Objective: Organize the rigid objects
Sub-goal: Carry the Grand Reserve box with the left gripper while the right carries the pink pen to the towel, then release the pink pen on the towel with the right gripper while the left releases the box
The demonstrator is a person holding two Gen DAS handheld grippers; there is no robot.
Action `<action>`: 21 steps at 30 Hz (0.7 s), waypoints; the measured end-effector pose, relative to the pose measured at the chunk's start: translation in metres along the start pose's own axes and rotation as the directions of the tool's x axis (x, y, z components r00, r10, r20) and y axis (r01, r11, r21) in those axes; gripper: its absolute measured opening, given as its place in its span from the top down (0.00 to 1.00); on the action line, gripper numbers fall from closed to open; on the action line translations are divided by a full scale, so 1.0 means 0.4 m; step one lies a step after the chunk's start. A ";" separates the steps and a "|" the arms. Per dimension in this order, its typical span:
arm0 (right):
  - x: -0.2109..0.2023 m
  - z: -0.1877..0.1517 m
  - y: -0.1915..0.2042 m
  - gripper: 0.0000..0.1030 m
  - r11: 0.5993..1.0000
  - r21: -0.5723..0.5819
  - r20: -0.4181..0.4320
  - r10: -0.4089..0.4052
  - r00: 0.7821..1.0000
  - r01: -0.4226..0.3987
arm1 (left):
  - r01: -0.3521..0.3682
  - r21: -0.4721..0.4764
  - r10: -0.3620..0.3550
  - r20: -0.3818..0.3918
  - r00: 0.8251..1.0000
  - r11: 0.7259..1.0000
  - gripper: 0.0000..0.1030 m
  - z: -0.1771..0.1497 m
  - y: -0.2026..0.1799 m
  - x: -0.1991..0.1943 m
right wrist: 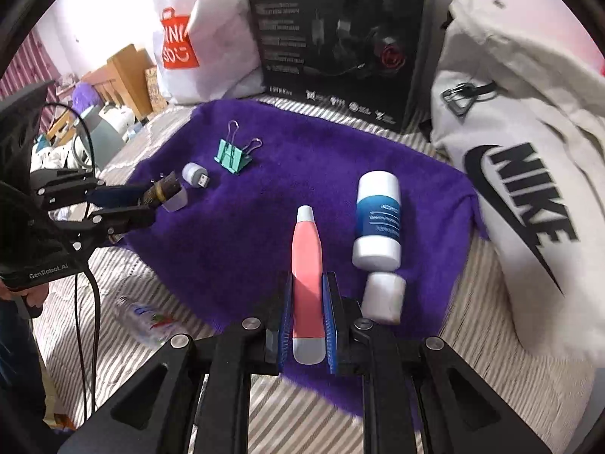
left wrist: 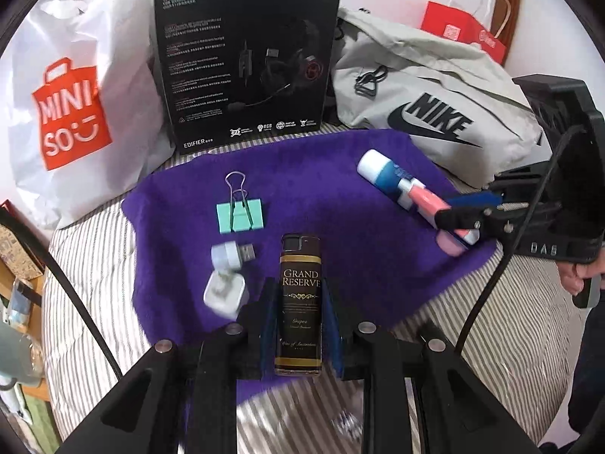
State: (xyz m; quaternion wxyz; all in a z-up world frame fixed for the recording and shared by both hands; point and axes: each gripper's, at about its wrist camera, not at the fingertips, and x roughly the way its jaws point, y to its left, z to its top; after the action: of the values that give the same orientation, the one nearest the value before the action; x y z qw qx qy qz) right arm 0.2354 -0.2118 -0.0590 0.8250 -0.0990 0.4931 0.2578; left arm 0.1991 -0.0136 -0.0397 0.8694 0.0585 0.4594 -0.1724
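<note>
I have the black lighter (left wrist: pixel 301 302) clamped between my left gripper's (left wrist: pixel 298 299) blue pads, over the near edge of the purple cloth (left wrist: pixel 321 174). My right gripper (right wrist: pixel 308 302) is closed on the pink tube (right wrist: pixel 307 283), also over the cloth's near side. Still lying on the cloth: a blue-and-white bottle (right wrist: pixel 377 219) just beside the tube, a white cap (right wrist: pixel 383 297) at the bottle's near end, a mint binder clip (left wrist: pixel 240 215), a small USB plug (left wrist: pixel 231 255) and a white charger (left wrist: pixel 226 295) near the lighter. Behind the cloth stand a black headset box (left wrist: pixel 245 60), a white shopping bag (left wrist: pixel 72 94) and a grey Nike bag (left wrist: pixel 435 94).
</note>
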 end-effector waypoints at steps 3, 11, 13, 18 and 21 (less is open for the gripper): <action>0.034 0.013 -0.002 0.85 1.000 -0.014 -0.018 -0.008 1.000 0.008 | 0.007 -0.004 -0.007 -0.014 1.000 1.000 0.78 0.012 0.006 0.035; 0.102 0.030 -0.010 0.85 0.999 -0.042 -0.060 -0.020 0.998 0.018 | 0.002 -0.028 -0.004 -0.056 0.998 1.000 0.78 0.022 0.030 0.102; 0.107 0.028 -0.011 0.85 0.999 -0.048 -0.066 -0.023 0.998 0.020 | 0.008 -0.028 -0.010 -0.055 0.998 1.000 0.78 0.027 0.032 0.106; 0.117 0.026 -0.012 0.85 0.997 -0.063 -0.080 -0.039 0.996 0.034 | -0.002 -0.014 0.001 -0.055 0.998 1.000 0.78 0.039 0.026 0.111; 0.121 0.023 -0.013 0.85 0.997 -0.069 -0.086 -0.044 0.995 0.039 | -0.019 0.005 0.019 -0.070 0.997 1.000 0.78 0.044 0.016 0.128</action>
State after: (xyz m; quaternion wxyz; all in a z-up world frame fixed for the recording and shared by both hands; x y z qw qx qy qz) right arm 0.2637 -0.1965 -0.0967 0.8041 -0.1479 0.5175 0.2523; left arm 0.2414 -0.0245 -0.0719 0.8543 0.0708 0.4884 -0.1631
